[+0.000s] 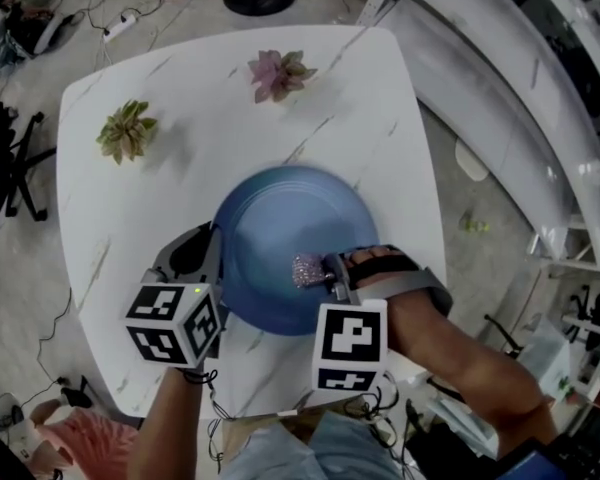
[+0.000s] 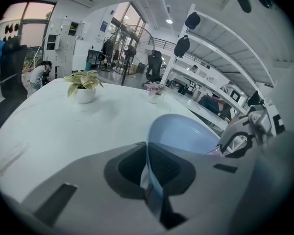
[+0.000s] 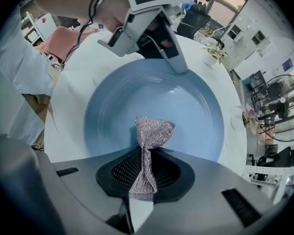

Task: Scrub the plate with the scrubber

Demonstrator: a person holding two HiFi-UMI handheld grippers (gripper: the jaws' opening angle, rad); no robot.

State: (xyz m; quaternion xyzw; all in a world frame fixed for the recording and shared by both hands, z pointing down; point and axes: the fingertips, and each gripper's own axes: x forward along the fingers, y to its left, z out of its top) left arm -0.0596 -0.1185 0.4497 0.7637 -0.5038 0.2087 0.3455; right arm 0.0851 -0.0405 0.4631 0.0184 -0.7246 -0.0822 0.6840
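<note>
- Bench [image 1: 130, 218]: white top with faint grey veining. The blue plate [image 1: 280, 218] sits on it just toward 6 o'clock from the bench's centre in the head view.
- Left tongs [image 1: 218, 266]: they meet the plate's rim at about 8 o'clock of the plate. In the left gripper view the left tongs [image 2: 152, 180] are closed down to the thickness of the rim, and the plate [image 2: 186, 131] runs edge-on between the two jaws.
- We cannot tell whether the plate lies fully flat on the bench or is tipped up slightly at the held side.
- Right tongs [image 1: 330, 268]: they come in over the plate from about 4 o'clock. In the right gripper view the right tongs [image 3: 144, 175] are clamped tight on the scrubber [image 3: 149, 146], a silvery-pink mesh pinched at its waist.
- The scrubber's free end fans out over the inner face of the plate [image 3: 152, 82]. In the head view the scrubber [image 1: 307, 269] is just toward 5 o'clock from the plate's centre. Contact with the surface is likely, but we cannot confirm it.
- The right gripper view also shows the left tongs [image 3: 179, 67] on the far rim, at about 12 o'clock.
- Other items on the bench, well apart from the plate: a green plant [image 1: 127, 131] at 10 o'clock and a pink plant [image 1: 279, 73] at 12 o'clock.
</note>
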